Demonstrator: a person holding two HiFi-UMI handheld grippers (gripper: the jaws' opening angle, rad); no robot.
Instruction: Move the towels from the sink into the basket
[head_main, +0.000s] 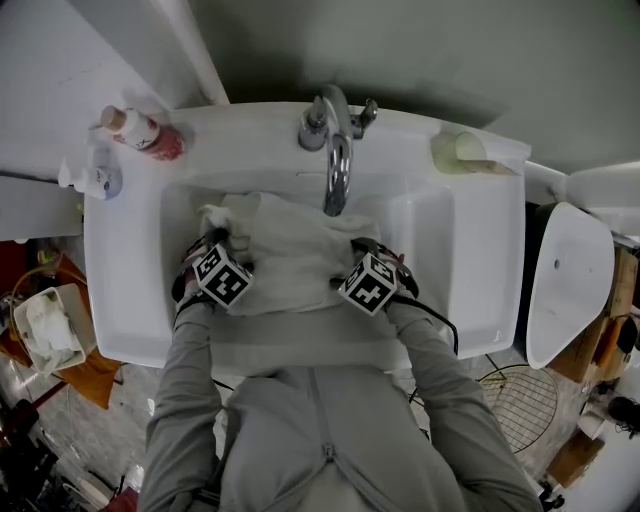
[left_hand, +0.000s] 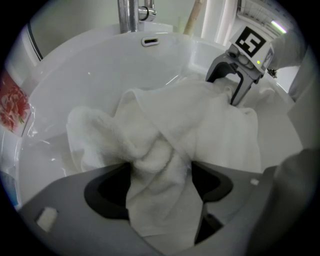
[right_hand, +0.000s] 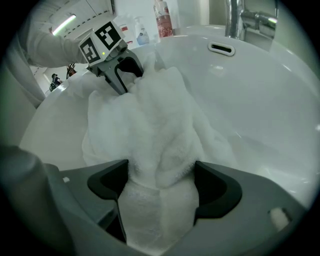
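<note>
I hold both grippers down in the white sink (head_main: 470, 290), one at each side of a white towel (head_main: 285, 250) that lies crumpled in the basin below the chrome faucet (head_main: 338, 150). My left gripper (left_hand: 157, 180) is pinching a bunched fold of the towel: the cloth fills the gap between its two dark jaws and hangs down toward the camera. My right gripper (right_hand: 160, 185) is clamped the same way on a thick roll of the terry at the towel's other side, with both jaws pressed into it. From each gripper view I see the other gripper across the cloth, its marker cube up and its jaws in the fabric. The towel stretches between them, rumpled in the middle and touching the basin floor. I cannot tell whether it is one towel or several.

On the sink's far left corner stand a bottle with a red label (head_main: 145, 132) and a small pump bottle (head_main: 95, 178). A round wire basket (head_main: 520, 400) sits on the floor to my right, well apart from the sink.
</note>
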